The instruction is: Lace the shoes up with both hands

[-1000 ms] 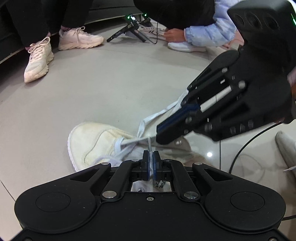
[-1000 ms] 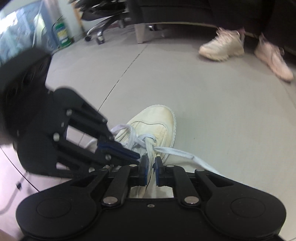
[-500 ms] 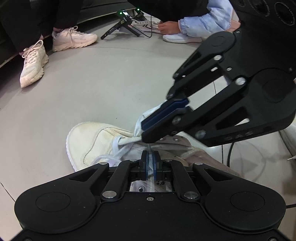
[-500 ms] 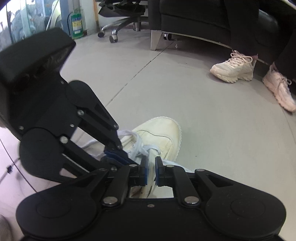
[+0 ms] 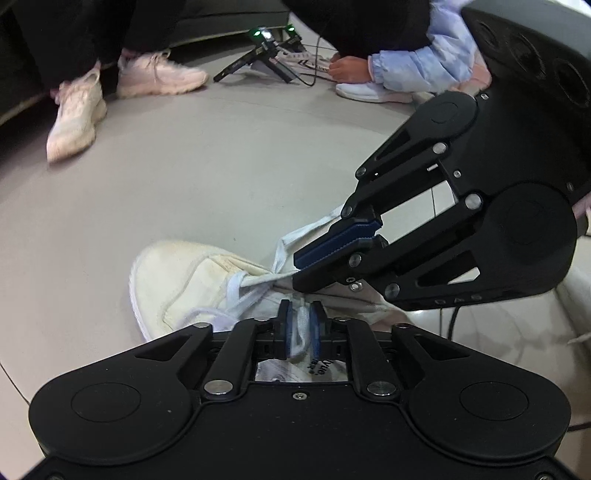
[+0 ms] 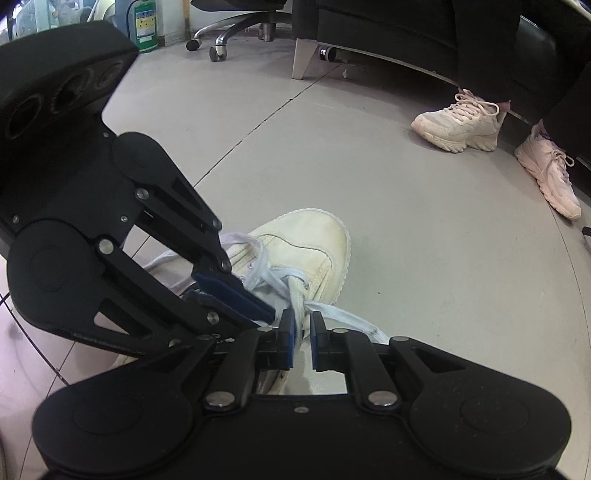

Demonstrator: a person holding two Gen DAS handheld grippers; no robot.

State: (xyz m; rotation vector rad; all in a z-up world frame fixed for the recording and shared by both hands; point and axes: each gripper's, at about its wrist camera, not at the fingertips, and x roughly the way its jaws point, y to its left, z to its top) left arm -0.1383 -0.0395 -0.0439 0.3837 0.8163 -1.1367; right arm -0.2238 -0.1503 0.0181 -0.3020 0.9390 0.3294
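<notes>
Two pale pink sneakers [image 5: 74, 110] at far left of the left wrist view, worn by a seated person, well apart from the work on the grey floor [image 5: 229, 173]. Further right at the top edge, a small tripod device [image 5: 266, 48] with green lights, then a hand [image 5: 347, 68] in a light-blue sleeve [image 5: 424, 62] at another white shoe.

Lower, left of centre: cream shoe [image 5: 177, 280] flat on the floor, toe to the left, white lace [image 5: 255, 280] crossing its tongue. At bottom centre, left gripper [image 5: 300, 317], jaws all but closed, a loop of that lace pinched between the blue pads. Reaching in from the right, just above it, right gripper [image 5: 301, 264], pads pressed together, tip low over the laces, a lace end trailing away behind it.

Seen from the right wrist: green canister [image 6: 146, 26] and office chair base [image 6: 229, 33] far back at upper left. Below these, left gripper [image 6: 266, 314] slanting down from the left, tip just beside the right one. At centre, cream shoe [image 6: 303, 247], toe pointing away, white lace [image 6: 295, 291] drawn taut down into the right gripper [image 6: 300, 325]; jaws narrow, closed on that strand, a flat lace end lying off to the right. Pink sneakers [image 6: 458, 125] at far right.
</notes>
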